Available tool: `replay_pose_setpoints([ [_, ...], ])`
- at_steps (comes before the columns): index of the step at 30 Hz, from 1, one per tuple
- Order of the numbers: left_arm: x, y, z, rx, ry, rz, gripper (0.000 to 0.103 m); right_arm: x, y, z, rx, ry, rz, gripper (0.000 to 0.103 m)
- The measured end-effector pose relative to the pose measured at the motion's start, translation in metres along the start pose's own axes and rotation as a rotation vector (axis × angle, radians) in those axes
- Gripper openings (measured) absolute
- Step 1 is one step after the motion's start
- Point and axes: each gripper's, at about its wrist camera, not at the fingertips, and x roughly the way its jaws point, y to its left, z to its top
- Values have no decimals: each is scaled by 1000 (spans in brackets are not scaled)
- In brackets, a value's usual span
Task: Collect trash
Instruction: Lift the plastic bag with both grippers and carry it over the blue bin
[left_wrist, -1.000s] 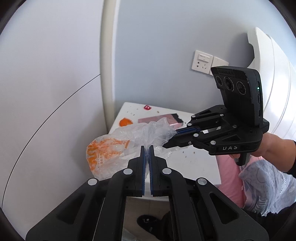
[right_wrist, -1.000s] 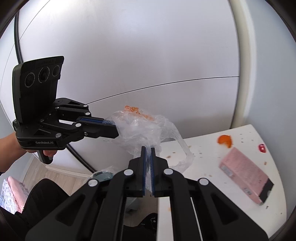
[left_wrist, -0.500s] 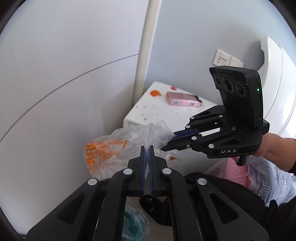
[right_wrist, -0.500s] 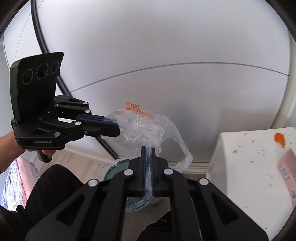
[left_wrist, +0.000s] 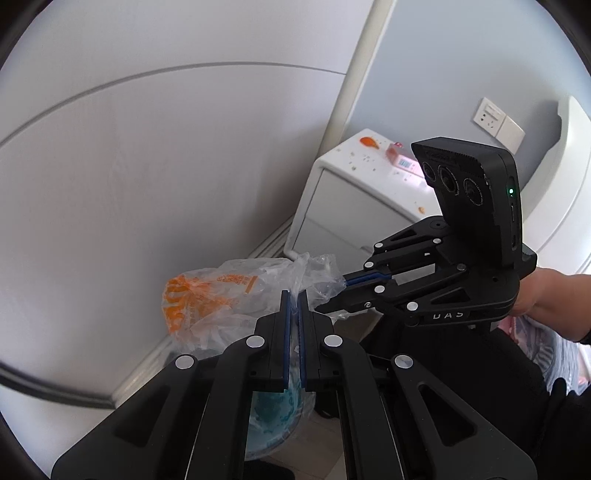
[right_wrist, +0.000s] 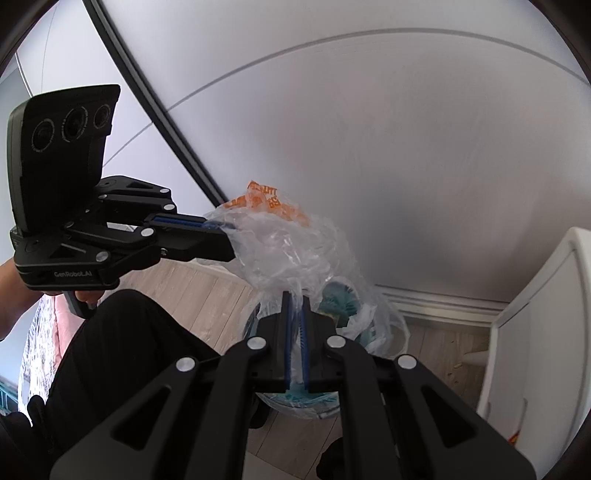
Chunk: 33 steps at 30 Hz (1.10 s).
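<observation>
Both grippers gripped the same crumpled clear bag (left_wrist: 236, 295), the one with orange print: the left gripper (left_wrist: 293, 295) had its jaws clenched on a fold at the near edge, and the right gripper (left_wrist: 341, 286) pinched the bag's right side, jaws likewise clamped on the film. The bag hung in the air between them, low by the wall, just above a lined bin (right_wrist: 369, 332) on the floor that held something teal. Far to the right, the white counter (left_wrist: 332, 162) carried crumbs, an orange scrap (left_wrist: 368, 141) and a pink box (left_wrist: 400, 158), well apart from the bag. To my eye the step in hand was dropping the bag into the bin; doing it well would mean centring it over the rim, then letting both jaws go together so the light film fell inside rather than drifting or clinging to one pad.
</observation>
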Motion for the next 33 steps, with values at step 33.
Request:
replay_pose_setpoints([
  [33,118,78,-110,-271,235,-71,2,177,-41,-53,126,314,40,6],
])
